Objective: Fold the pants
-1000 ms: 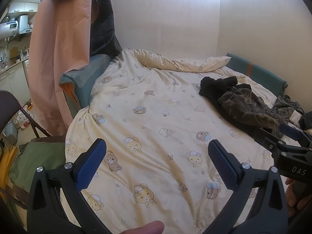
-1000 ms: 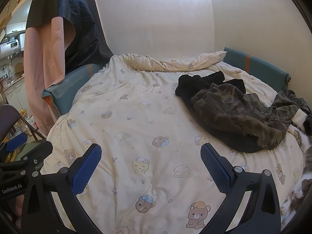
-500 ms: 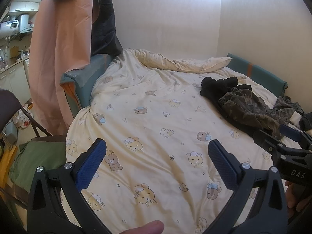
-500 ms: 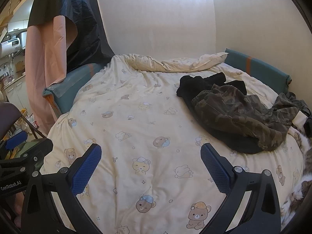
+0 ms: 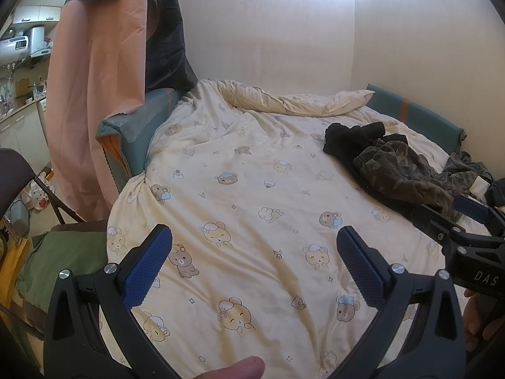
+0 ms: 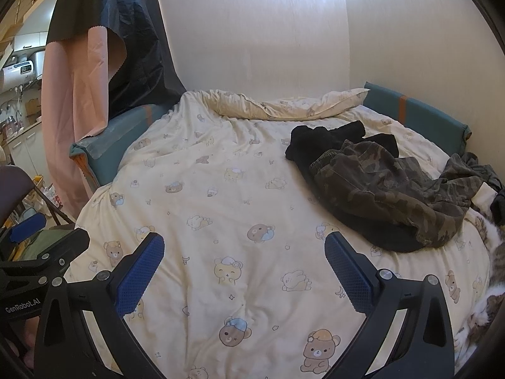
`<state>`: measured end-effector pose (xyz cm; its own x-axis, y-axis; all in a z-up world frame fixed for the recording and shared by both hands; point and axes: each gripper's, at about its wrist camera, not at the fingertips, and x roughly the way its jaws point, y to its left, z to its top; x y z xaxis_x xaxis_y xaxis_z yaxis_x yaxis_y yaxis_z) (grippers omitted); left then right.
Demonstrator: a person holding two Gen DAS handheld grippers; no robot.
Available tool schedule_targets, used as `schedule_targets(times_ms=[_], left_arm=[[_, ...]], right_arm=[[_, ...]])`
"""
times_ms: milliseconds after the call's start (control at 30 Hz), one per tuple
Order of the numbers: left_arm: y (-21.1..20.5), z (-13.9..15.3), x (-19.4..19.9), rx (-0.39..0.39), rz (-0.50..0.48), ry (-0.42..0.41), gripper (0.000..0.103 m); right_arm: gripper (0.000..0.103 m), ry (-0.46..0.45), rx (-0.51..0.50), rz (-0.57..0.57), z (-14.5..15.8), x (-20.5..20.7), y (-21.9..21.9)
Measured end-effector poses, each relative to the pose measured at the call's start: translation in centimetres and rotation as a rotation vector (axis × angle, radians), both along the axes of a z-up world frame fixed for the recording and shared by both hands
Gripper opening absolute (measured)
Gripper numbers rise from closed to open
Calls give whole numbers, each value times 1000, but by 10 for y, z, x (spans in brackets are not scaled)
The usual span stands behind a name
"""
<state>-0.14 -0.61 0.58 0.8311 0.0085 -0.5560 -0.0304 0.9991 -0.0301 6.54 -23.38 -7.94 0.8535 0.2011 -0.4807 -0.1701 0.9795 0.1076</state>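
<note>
Pants: crumpled camouflage-print fabric pants (image 6: 388,192) lie in a heap on the right half of the bed, partly on top of a black garment (image 6: 318,142); the elastic waistband faces the middle of the bed, and the legs trail off to the right.
Bed: a cream quilt with a cartoon bear print (image 6: 221,221) covers it, rumpled but bare across the centre, which offers room for spreading.
Left claw: the left claw (image 5: 252,262) stands wide and holds nothing, above the near edge of the quilt, well apart from the pants.
Right claw: the right claw (image 6: 244,265) is likewise wide and empty, nearer the pants yet not touching them.
Step in hand: by my judgement, the approach before the first grasp; nothing is folded yet.
How to do it well: take the waistband at its two corners, one claw each, pinching only the camouflage layer so that the black garment stays behind; then lift and draw the pants to the bare centre, legs laid straight.
Risk: a striped cat (image 6: 483,290) lies at the right edge of the bed, just beside the heap; dragging cloth that way may disturb it.
</note>
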Motion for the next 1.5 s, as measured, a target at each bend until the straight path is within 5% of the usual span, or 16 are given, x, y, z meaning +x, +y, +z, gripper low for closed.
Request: schedule_targets(times_ms=[700,900,1033,1200,1333,1500], left_arm=[[-1,-3,0,6,-7,4,103],[6,-12,18,-8,2,64,103],[14,-21,30,-10,54,102,103],[17,-28,34,-6,56,131,103],[19,-30,37,0,53,144,103],[22,-36,42,-7,62,169,103]], right_arm=[[103,3,6,-7,2,-1,-2],[103,69,18,-57,1,17,-32],[103,131,-42,-169,-10,61,-80],[103,205,-241,-286,-44,136,-140],[103,273,-346,-284,-73,184,-174],[103,274,-443,-207,-94,214,-161]])
